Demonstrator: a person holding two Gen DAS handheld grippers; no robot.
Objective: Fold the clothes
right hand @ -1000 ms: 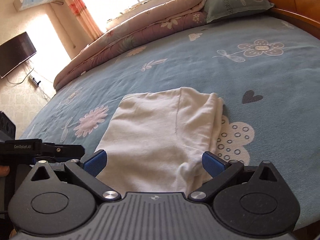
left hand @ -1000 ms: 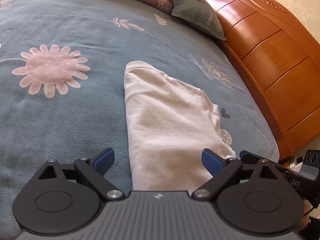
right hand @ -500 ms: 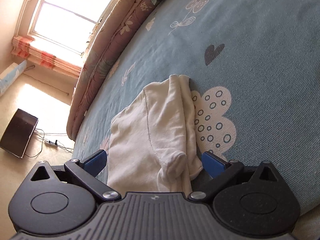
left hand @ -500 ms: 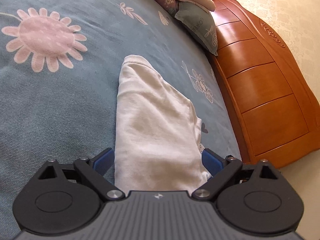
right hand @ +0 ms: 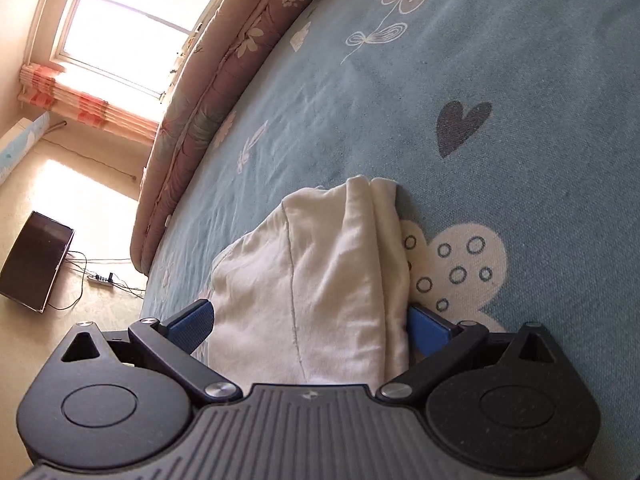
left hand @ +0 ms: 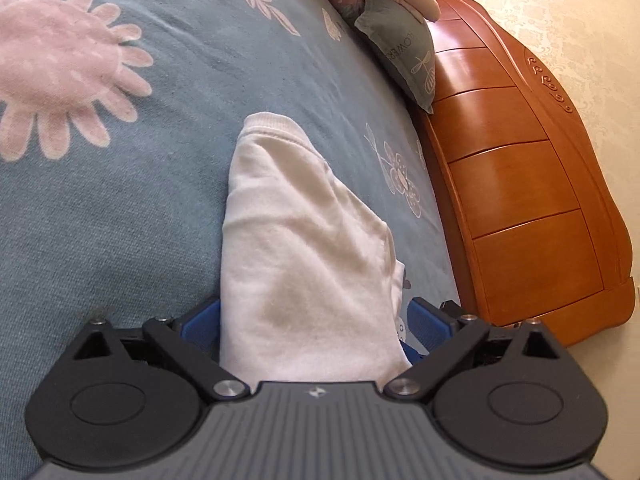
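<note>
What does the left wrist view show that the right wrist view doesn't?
Only the left wrist view shows the wooden headboard and the pink flower print. Only the right wrist view shows the window and the dark heart print. Both show the folded white garment between open fingers on the blue bedspread.

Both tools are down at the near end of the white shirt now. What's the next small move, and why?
Probably close both tools on the near edge. The left tool and right tool are both open, with the shirt bunched between their fingers on the bed. Neither grips it yet, so lifting now would leave the cloth behind. Once shut, the end can be carried toward the collar for the next fold.
</note>
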